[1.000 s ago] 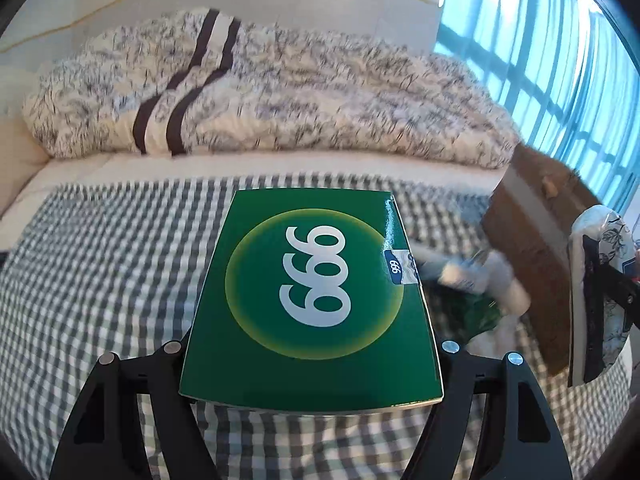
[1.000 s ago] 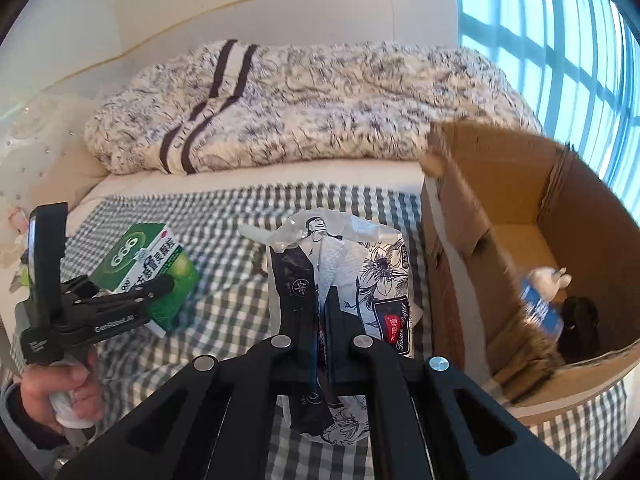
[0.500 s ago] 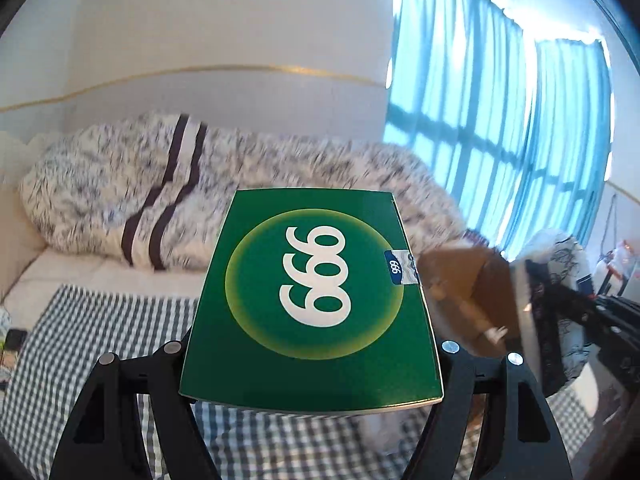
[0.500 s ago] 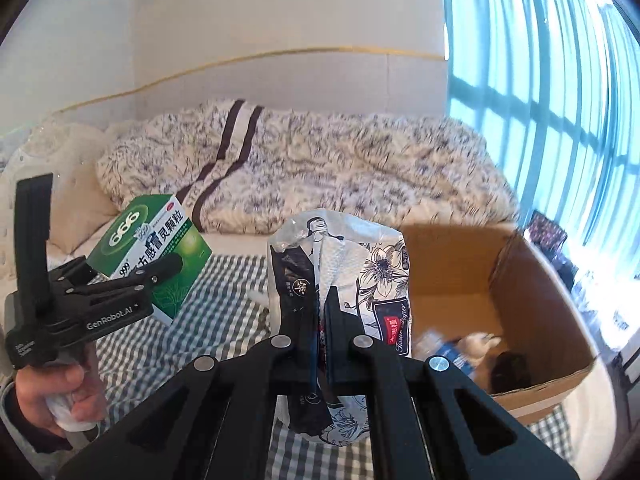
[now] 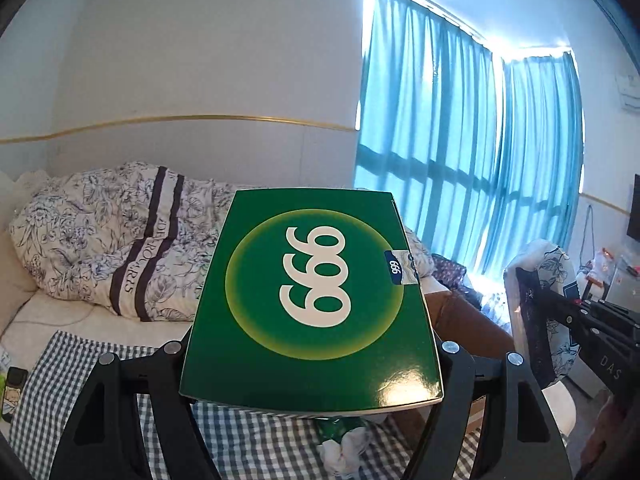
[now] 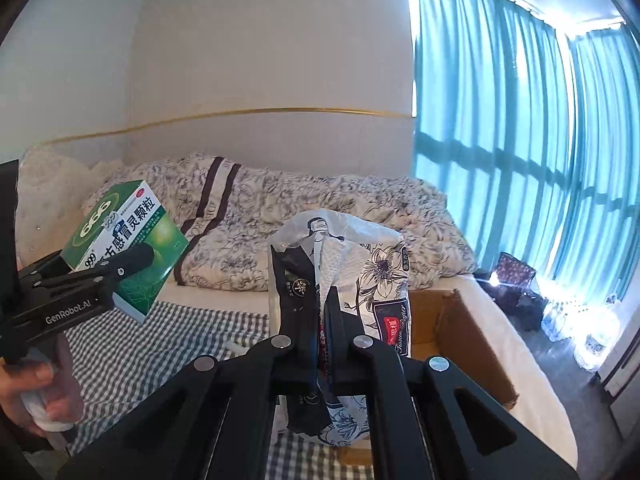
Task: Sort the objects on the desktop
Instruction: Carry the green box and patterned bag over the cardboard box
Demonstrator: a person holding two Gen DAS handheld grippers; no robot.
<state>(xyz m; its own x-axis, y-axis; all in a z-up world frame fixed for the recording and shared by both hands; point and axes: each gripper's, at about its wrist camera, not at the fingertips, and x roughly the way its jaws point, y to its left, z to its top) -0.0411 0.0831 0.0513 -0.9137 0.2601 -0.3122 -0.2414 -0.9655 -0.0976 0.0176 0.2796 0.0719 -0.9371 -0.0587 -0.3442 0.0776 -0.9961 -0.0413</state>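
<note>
My left gripper [image 5: 312, 346] is shut on a green box [image 5: 312, 300] marked 999, its jaws clamping the two sides. The right wrist view shows that green box [image 6: 132, 248] held up in the air at the left by the left gripper [image 6: 128, 266], with a person's hand [image 6: 40, 392] on its handle. My right gripper [image 6: 324, 320] is shut on a floral tissue pack [image 6: 360, 264], pinching its soft wrapper. The tissue pack [image 5: 536, 304] also hangs at the right edge of the left wrist view. An open cardboard box [image 6: 460, 320] sits just behind the pack on the bed.
A checked cloth [image 6: 192, 340] covers the bed, with a rumpled floral duvet [image 6: 280, 208] along the wall. A crumpled green and white item [image 5: 344, 436] lies on the cloth. Blue curtains [image 6: 520, 160] hang at the right, with bags [image 6: 560, 312] on the floor.
Both grippers have risen well above the bed with their loads and tilted up, so wall and curtains now fill the views. Neither grip has changed.
</note>
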